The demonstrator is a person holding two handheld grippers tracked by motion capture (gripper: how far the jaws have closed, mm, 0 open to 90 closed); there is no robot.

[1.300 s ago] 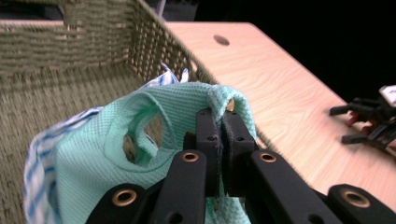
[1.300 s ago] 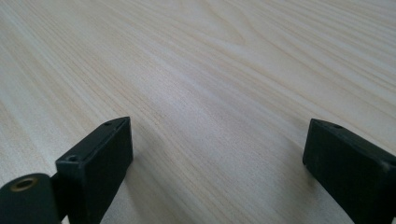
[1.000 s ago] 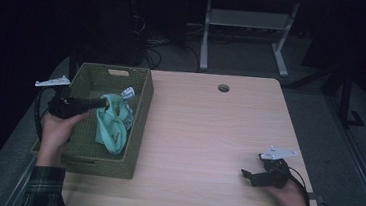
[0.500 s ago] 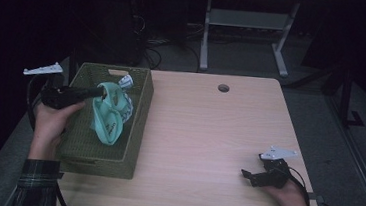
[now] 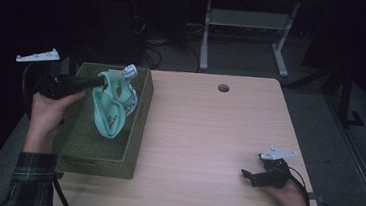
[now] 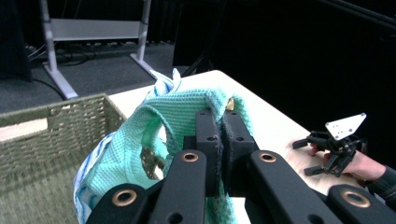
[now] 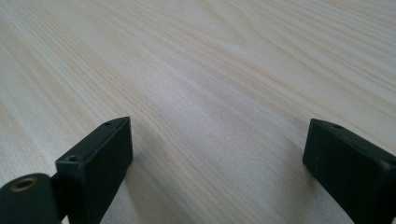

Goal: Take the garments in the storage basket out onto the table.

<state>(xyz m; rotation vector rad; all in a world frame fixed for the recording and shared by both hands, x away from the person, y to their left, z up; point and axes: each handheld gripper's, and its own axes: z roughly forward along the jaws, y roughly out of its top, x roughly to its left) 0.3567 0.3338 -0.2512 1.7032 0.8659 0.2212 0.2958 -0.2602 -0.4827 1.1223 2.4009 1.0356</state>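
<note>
1. High view: the left gripper point(image 5: 98, 81) pinches the top of a mint cloth point(image 5: 112, 108) and holds it above the basket point(image 5: 136, 124) at the table's left. The cloth hangs down from the jaws, its long axis near vertical and its low end over the basket floor; whether it touches I cannot tell. The right gripper point(image 5: 249, 175) rests well apart on the table point(image 5: 208, 130), near its right front corner, so the left hand is the one on the cloth.
2. Left gripper view: the jaws are pressed together on a fold of cloth point(image 6: 187, 112), which drapes to both sides of them. The basket point(image 6: 51, 135) wall stands to the left, and the right gripper point(image 6: 303, 156) shows far off.
3. Right gripper view: the jaws stand spread over bare table point(image 7: 210, 84), with nothing between them.
</note>
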